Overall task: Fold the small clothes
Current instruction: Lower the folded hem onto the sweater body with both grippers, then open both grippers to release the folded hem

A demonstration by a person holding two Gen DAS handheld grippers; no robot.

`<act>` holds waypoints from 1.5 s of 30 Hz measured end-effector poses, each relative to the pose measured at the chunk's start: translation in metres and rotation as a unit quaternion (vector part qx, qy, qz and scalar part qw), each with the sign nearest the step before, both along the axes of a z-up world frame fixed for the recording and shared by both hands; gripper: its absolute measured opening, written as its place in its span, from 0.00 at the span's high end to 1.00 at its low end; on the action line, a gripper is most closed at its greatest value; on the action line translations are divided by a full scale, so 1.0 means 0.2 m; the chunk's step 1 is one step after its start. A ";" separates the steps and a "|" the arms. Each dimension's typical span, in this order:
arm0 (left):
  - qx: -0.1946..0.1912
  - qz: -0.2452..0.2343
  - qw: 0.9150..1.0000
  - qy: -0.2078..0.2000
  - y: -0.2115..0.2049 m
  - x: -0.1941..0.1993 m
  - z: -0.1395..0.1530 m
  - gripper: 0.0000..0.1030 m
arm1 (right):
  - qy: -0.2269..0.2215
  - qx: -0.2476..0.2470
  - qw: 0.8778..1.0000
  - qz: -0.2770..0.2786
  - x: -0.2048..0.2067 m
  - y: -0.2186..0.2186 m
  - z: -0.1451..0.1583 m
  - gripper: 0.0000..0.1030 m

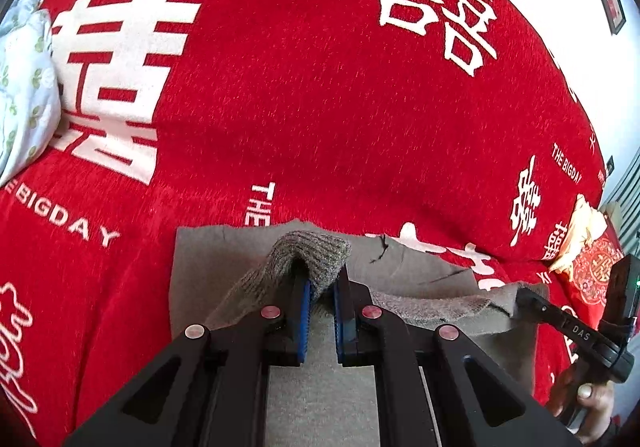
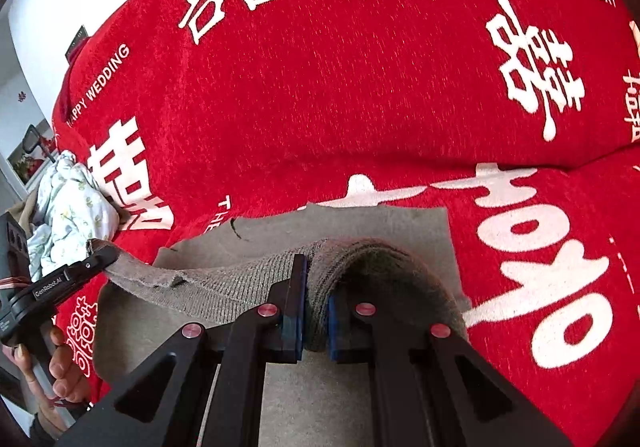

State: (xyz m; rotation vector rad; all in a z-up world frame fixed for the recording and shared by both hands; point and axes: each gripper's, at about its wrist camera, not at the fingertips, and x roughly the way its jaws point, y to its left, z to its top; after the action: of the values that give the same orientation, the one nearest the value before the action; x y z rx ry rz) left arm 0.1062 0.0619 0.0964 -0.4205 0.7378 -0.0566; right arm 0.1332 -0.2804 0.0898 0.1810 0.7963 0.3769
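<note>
1. Grey knitted garment (image 1: 316, 255): one, seen in both wrist views.
2. Flat grey mat (image 2: 400, 225) under it: one.
3. Two-finger grippers: two, the left gripper (image 1: 320, 287) and the right gripper (image 2: 316, 287).
4. Red bedspread (image 1: 300, 107) with white characters: one.
5. White floral bundle (image 2: 72, 203): one.
6. Wall frames (image 1: 612, 3): at least two.

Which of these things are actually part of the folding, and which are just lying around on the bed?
Part of the job:
grey knitted garment
left gripper, shut on it
right gripper, shut on it

Just lying about:
red bedspread
flowered white bundle
red cushion
</note>
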 end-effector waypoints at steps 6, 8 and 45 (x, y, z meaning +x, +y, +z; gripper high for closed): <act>0.008 -0.011 1.000 0.000 -0.01 0.12 0.00 0.90 | 0.005 -0.001 1.000 -0.013 0.07 -0.01 -0.03 0.91; 0.006 -0.011 1.000 0.003 -0.01 0.16 -0.02 0.90 | 0.011 0.000 1.000 -0.019 0.12 -0.01 -0.05 0.91; 0.002 0.017 0.992 0.124 0.03 0.60 -0.40 0.65 | 0.122 0.028 0.991 -0.056 0.58 0.01 -0.41 0.90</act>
State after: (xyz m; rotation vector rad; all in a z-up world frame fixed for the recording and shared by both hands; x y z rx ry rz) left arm 0.2269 0.0675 0.0173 -0.4398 0.9749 0.0293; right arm 0.2498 -0.2791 0.0087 0.3271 1.0123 0.2747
